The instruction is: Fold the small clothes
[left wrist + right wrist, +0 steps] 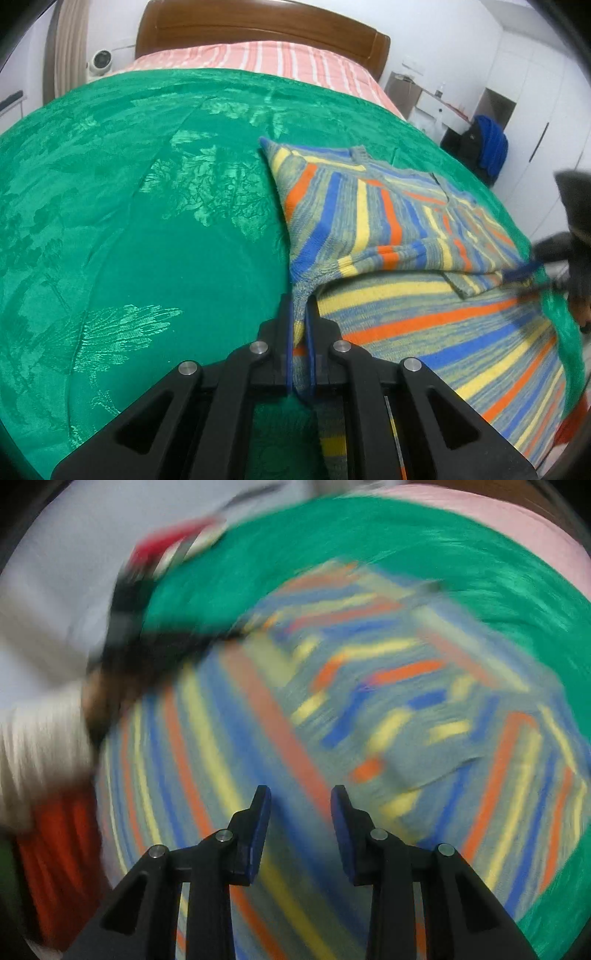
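Folding the striped sweater (369, 221), mid-fold: it lies on the green bedspread (129, 221), centre-right in the left wrist view, top part already doubled over. Your left gripper (300, 317) is pressed together, pinching a sweater edge at bottom centre. Your right gripper (300, 794) is spread, nothing between the jaws, over the stripes; that view is badly blurred. Next move, I'd judge: take the free right side and carry both edges across evenly. No readable writing or labels anywhere.
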`<move>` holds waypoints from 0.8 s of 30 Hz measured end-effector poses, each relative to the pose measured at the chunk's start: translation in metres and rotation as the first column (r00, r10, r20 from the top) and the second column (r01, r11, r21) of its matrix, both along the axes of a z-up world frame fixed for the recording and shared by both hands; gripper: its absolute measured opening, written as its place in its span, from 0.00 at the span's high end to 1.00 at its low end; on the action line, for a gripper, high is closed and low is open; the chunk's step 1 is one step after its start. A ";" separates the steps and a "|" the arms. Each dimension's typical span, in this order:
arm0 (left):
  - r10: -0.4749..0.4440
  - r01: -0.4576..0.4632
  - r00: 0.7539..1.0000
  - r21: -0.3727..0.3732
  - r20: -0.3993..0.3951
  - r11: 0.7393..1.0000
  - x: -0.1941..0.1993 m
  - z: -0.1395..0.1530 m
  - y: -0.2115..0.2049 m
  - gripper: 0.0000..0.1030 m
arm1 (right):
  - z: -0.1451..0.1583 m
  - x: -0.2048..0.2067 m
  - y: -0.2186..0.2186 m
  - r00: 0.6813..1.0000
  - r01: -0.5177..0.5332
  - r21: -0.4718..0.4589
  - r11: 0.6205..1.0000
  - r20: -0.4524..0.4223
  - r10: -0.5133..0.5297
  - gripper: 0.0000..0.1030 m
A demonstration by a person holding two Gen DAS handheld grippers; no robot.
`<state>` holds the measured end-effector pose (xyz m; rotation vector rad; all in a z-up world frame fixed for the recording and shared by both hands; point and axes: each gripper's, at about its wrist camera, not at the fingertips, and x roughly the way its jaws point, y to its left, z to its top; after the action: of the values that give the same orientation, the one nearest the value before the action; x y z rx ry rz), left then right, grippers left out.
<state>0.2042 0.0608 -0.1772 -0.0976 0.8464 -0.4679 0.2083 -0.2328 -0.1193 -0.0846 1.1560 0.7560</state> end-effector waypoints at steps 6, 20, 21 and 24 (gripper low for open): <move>0.000 0.000 1.000 -0.007 -0.004 1.000 0.000 0.000 0.001 0.93 | -0.009 0.046 -0.039 0.967 0.240 0.117 0.964 -0.112 -0.227 0.65; -0.001 0.001 1.000 -0.012 -0.005 1.000 0.000 0.000 0.002 0.93 | 0.005 -0.053 0.028 0.954 -0.249 -0.177 0.952 0.126 0.273 0.61; -0.001 0.001 1.000 -0.010 -0.004 1.000 0.000 0.000 0.002 0.93 | -0.001 -0.055 0.022 0.960 -0.242 -0.183 0.953 0.099 0.263 0.46; -0.001 0.001 1.000 -0.007 -0.003 1.000 -0.001 0.000 0.002 0.93 | 0.000 -0.050 -0.007 0.987 -0.140 -0.068 0.988 0.070 0.144 0.45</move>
<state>0.2037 0.0624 -0.1773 -0.1041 0.8474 -0.4713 0.1582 -0.2394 -0.1190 -0.2486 1.1107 0.8352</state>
